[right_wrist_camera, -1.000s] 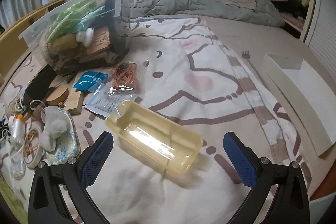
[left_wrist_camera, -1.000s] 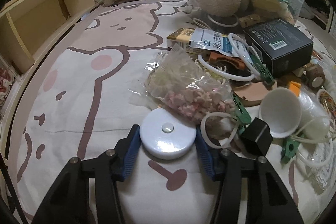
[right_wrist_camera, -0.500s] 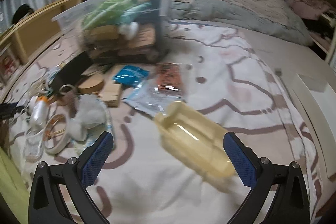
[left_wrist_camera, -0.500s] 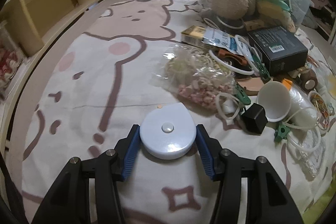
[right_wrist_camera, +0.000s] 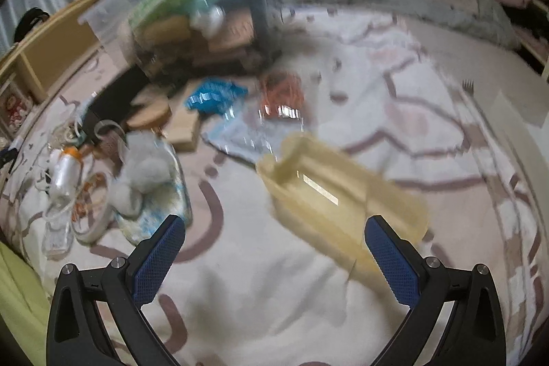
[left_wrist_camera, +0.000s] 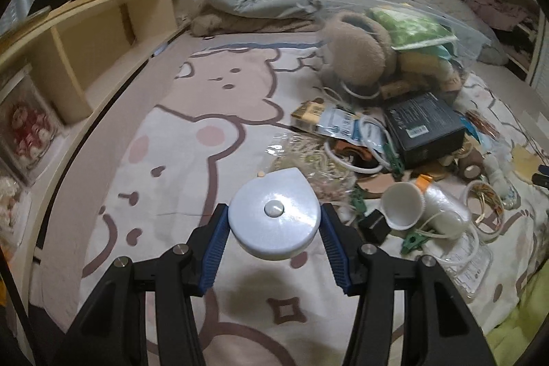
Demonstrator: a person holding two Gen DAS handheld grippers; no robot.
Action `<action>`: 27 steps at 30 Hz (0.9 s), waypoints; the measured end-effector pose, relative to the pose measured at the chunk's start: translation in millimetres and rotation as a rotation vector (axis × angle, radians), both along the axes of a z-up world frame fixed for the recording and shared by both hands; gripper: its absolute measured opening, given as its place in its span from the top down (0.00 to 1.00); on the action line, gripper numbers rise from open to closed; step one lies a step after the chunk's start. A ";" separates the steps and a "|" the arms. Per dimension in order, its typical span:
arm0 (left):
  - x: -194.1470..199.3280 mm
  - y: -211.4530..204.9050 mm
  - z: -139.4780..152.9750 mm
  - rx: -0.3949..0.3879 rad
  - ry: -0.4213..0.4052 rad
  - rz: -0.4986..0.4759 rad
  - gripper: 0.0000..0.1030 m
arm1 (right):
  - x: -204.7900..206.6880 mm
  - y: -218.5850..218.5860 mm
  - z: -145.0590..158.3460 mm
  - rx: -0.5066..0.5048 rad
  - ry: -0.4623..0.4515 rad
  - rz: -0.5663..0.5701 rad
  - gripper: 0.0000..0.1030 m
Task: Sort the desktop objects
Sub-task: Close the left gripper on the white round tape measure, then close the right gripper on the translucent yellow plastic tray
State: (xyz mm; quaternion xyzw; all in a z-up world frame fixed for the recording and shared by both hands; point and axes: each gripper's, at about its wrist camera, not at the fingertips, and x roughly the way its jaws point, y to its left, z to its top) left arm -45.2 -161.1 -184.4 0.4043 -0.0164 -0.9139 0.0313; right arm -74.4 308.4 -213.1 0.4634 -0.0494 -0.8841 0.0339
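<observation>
Both grippers have shifted over the last second. The left gripper (left_wrist_camera: 274,223) is clamped on the white round case (left_wrist_camera: 274,216), one blue pad pressed to each side, and it has carried the case up off the bedspread (left_wrist_camera: 171,160): a second ago the case sat low against the cloth beside the clear bag of pink bits (left_wrist_camera: 308,167), whereas now it hangs above a shadow on the fabric, with the clutter pile lying further off. That suggests the pick is done and the case is on its way to a sorting spot.

The right gripper (right_wrist_camera: 274,259) has its jaws wide apart and holds nothing. Its view has swung leftward, so the yellow tray (right_wrist_camera: 343,194) now lies just ahead of the right pad, a likely target for the case.

Motion blur smears the whole right wrist view; the clear storage bin (right_wrist_camera: 164,16) and the packets near it are hard to read. The tray's near corner is covered by the right finger. The underside of the case is out of sight.
</observation>
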 end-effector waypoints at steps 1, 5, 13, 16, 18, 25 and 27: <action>-2.6 2.1 -3.4 0.001 -0.013 -0.008 0.49 | 0.2 0.6 -3.7 -0.015 -0.021 0.006 0.00; -13.1 6.6 -20.5 0.018 -0.059 -0.017 0.49 | 1.0 -0.1 -14.3 -0.039 -0.079 0.031 0.00; -32.0 2.0 -57.2 0.039 -0.136 0.014 0.49 | 4.2 -4.9 -20.2 -0.061 -0.117 0.091 0.00; -32.3 -4.4 -71.2 0.058 -0.176 0.033 0.49 | 10.3 -9.4 -5.9 -0.068 -0.048 0.133 0.00; -30.1 -5.7 -74.6 0.065 -0.170 0.032 0.48 | 16.3 -10.5 7.6 -0.064 0.020 0.154 0.00; -31.9 -3.9 -69.9 0.062 -0.123 0.037 0.24 | 12.2 21.1 32.0 0.003 0.135 0.025 0.00; -34.3 -1.8 -70.9 0.065 -0.126 0.029 0.24 | 7.6 37.1 31.1 0.000 0.126 -0.036 0.00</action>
